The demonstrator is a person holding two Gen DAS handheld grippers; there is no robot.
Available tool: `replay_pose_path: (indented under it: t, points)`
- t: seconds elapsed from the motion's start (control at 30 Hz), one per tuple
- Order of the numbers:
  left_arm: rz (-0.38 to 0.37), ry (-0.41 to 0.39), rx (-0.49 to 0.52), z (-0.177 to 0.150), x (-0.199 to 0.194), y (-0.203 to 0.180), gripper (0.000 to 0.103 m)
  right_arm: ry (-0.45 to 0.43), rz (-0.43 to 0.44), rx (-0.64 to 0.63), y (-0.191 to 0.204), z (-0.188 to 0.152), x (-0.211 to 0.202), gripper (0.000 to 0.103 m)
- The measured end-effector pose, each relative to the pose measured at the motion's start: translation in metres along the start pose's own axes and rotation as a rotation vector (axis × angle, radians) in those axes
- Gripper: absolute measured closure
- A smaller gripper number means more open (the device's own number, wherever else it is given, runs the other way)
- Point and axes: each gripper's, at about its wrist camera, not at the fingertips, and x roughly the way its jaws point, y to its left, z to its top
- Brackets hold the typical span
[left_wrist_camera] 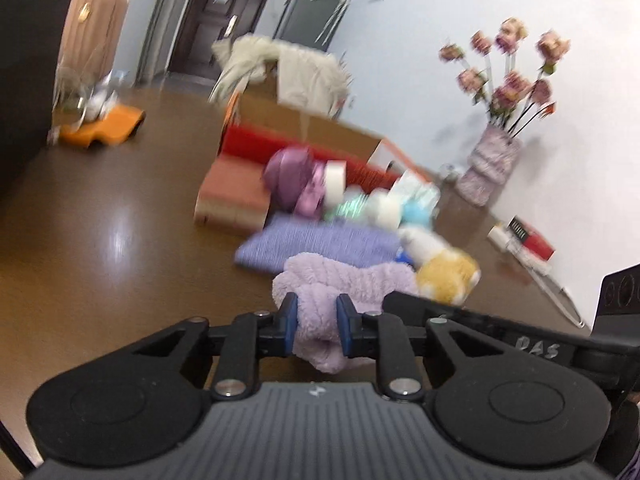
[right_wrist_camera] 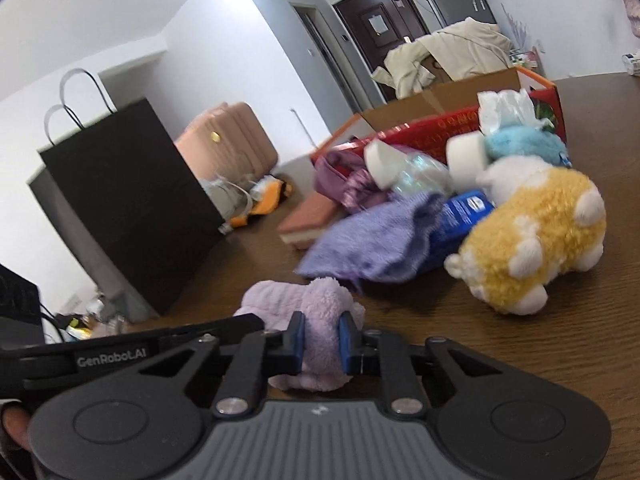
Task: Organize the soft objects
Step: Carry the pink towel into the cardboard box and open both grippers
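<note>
**A:** so where are we standing with the soft stuff? Looks like we're barely getting going. Both tongs are clamping down on the fluffy lilac fleece cloth [left_wrist_camera: 352, 280] sitting on the dark brown wooden table [left_wrist_camera: 120, 240]. The left tongs [left_wrist_camera: 317, 322] are nearly closed with a fold of it pinched between the blue pads, and the right tongs [right_wrist_camera: 322, 340] are doing the same on another bunch of it.

**B:** yeah, and everything else is still waiting in a heap behind it: the flat purple knitted cloth [right_wrist_camera: 372, 240], the yellow and white plush animal [right_wrist_camera: 536, 236], the pale blue plush toy [right_wrist_camera: 520, 144], some shiny purple fabric [left_wrist_camera: 288, 176]. The open red and orange cardboard box [right_wrist_camera: 432, 124] is sitting right behind the pile, and we're guessing that's where things are going, but nothing tells us for sure.

**A:** any writing we can read?

**B:** "GenRobot.AI" is showing on the black arm [right_wrist_camera: 120, 354] in the right wrist view, and something handwritten like "PAS" on the one [left_wrist_camera: 536, 350] in the left view. The box print and the blue packet [right_wrist_camera: 464, 216] label are too blurry.
</note>
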Motion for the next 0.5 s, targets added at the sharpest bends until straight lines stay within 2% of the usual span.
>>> replay_pose_path:
  t: [0.1,0.2,0.37,0.43,0.5]
  points:
    - [-0.014,-0.073,0.039,0.036,0.002,-0.002,0.082,-0.067,0.061,-0.073,0.01,0.028,-0.006,0.087]
    - [-0.036,-0.105,0.029,0.079,0.02,0.002,0.082,-0.094,0.068,-0.097,0.007,0.07,0.007,0.087]
    - [-0.055,-0.104,-0.003,0.174,0.085,0.012,0.082,-0.108,0.025,-0.148,-0.002,0.168,0.055,0.087]
    - [-0.033,-0.094,-0.008,0.207,0.122,0.019,0.082,-0.091,-0.006,-0.168,-0.009,0.212,0.084,0.087]
    - [-0.014,-0.059,-0.014,0.235,0.166,0.032,0.082,-0.067,-0.029,-0.134,-0.025,0.251,0.119,0.087]
